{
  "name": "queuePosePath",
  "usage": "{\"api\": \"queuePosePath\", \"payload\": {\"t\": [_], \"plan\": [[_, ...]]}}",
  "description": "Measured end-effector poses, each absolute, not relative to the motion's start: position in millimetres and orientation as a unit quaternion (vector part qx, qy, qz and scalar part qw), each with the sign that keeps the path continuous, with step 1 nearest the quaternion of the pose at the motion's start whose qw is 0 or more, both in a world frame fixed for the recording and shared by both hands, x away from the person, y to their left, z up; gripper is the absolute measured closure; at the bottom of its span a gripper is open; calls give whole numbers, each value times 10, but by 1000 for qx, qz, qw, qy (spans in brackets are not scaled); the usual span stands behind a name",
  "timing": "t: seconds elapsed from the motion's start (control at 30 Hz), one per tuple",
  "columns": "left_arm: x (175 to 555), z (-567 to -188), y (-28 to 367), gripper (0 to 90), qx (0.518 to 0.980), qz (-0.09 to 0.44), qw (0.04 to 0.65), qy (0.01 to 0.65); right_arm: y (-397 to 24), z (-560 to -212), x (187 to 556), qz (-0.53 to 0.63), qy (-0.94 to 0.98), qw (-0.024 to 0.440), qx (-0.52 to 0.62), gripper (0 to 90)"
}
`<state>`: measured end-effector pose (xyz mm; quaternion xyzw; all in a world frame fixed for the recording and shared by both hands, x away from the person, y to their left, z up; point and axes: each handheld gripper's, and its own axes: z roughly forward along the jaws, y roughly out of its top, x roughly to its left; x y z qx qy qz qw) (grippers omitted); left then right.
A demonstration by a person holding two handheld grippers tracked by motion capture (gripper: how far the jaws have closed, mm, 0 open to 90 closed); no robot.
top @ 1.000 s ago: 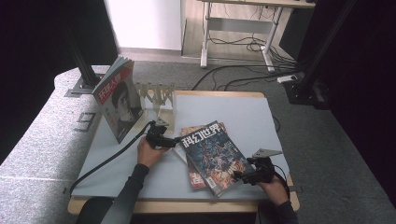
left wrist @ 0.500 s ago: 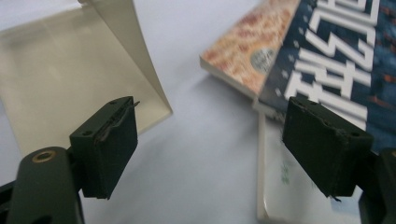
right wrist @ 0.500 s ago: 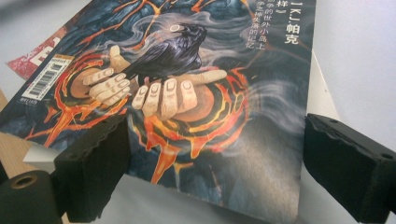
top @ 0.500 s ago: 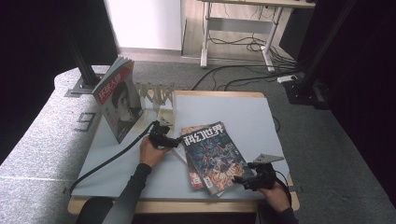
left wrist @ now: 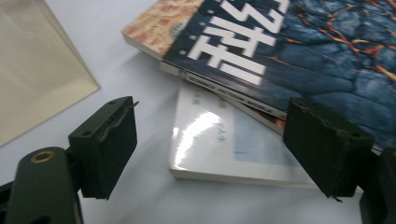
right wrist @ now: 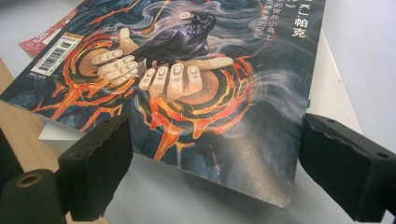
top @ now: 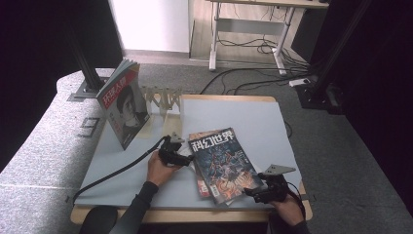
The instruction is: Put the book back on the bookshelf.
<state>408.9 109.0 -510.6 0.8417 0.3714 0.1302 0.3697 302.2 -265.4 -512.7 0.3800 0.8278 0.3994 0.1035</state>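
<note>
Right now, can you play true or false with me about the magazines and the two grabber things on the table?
1. The dark blue magazine with white title letters lies on top of the pile. True.
2. The left gripper squeezes a magazine. False: its jaws stand open, the white glossy magazine just beyond them.
3. The magazine with a portrait cover lies flat. False: it stands upright against the pale wooden rack.
4. The right gripper has open jaws at the blue magazine's corner. True.

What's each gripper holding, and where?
Nothing. The left gripper and right gripper both stand open beside the magazine stack, jaws clear of it.
</note>
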Motion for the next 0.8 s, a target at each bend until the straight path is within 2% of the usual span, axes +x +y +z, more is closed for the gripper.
{"api": "queuePosePath", "payload": {"t": [0.27,0.8], "plan": [[4023,-5098,1056,173,840,116,380,369,-2638,-5082,3032,404,827,111,375,93],[4211,-5093,1007,166,831,125,376,390,-2553,-5062,2998,380,848,105,355,92]]}}
